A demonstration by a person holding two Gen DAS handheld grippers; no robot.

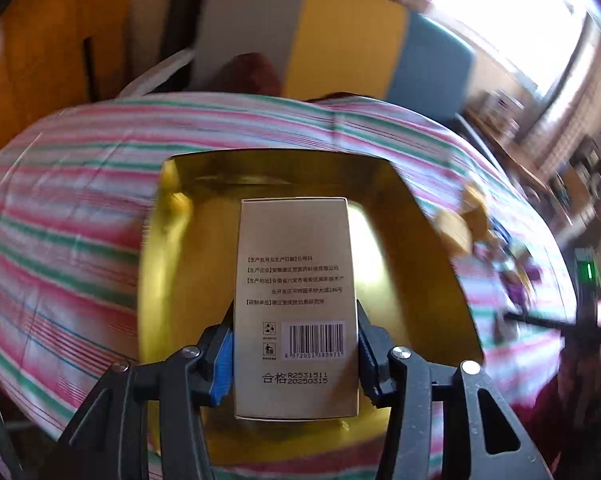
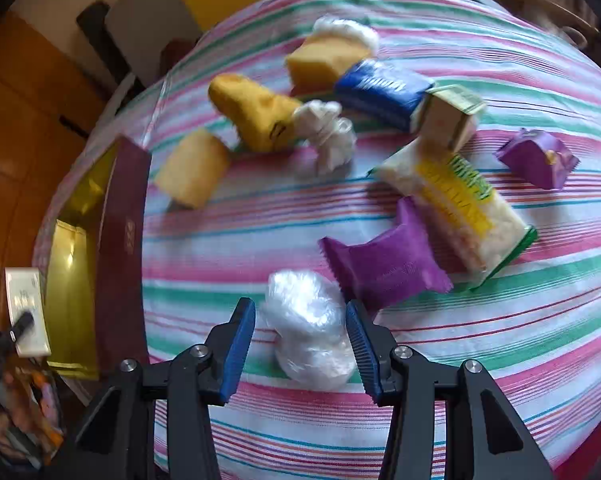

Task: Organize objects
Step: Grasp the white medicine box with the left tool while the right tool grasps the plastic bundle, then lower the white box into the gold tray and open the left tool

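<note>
A: Two grippers. What has the left gripper (image 1: 296,356) got?
B: It's clamped on a tan carton (image 1: 296,280), held over the gold-lined box (image 1: 172,240) on the striped cloth (image 1: 60,200)
A: And the right gripper (image 2: 300,340)?
B: Its jaws flank a clear plastic wad (image 2: 308,328), whether they press it I can't tell; purple packet (image 2: 384,268) just beyond, yellow sponges (image 2: 192,168) farther

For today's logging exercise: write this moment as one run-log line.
left gripper: holds gold carton over gold-lined box | right gripper: fingers astride clear plastic bundle
</note>
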